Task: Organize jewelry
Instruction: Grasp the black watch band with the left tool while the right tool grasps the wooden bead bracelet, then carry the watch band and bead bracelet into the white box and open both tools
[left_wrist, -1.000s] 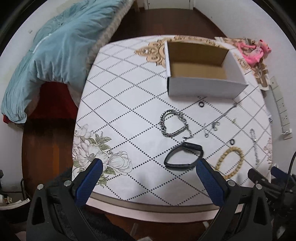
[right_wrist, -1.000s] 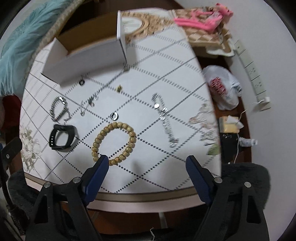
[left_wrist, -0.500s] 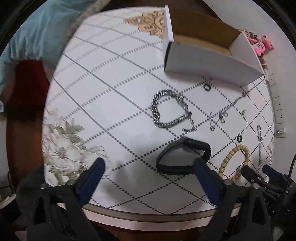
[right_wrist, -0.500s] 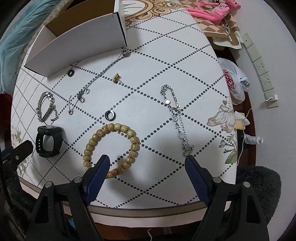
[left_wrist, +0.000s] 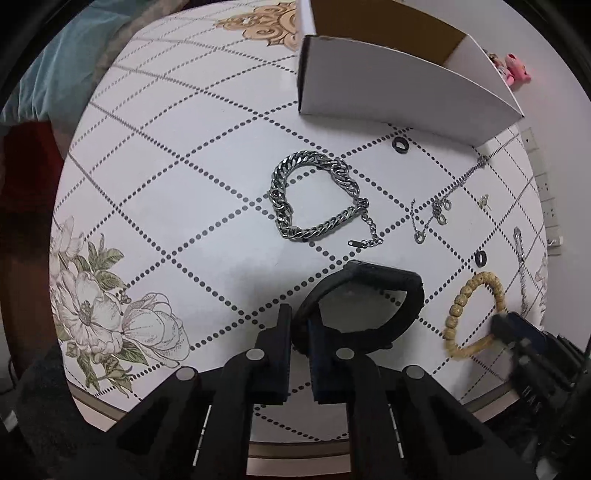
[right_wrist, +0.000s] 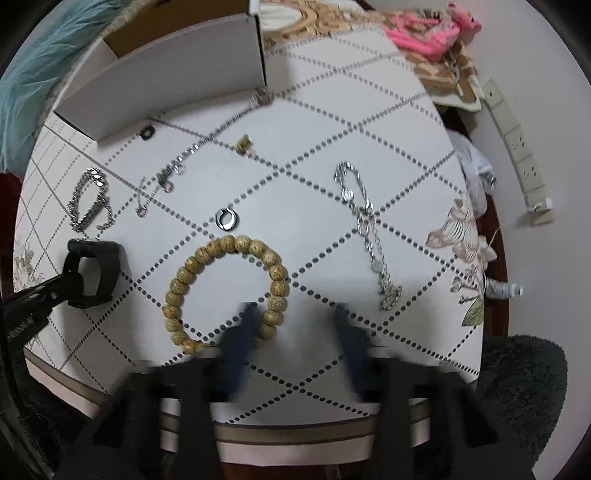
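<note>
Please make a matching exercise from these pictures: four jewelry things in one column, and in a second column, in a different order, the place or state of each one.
Things:
1. black wristband
2. wooden bead bracelet
3. thick silver chain bracelet
4. small gold piece

Places or states:
A. lies between the thin necklace and the thin silver bracelet
B. pinched between the left gripper fingers
C. lies free on the table, in front of the white box
D. its near side lies between the right gripper fingers

Pairs: 1-B, 2-D, 3-C, 4-A

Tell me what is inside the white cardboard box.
Only bare brown cardboard shows inside the white box: part of its inner walls. No jewelry is visible there, but the near wall hides the floor in both views, so its contents cannot be confirmed.
</note>
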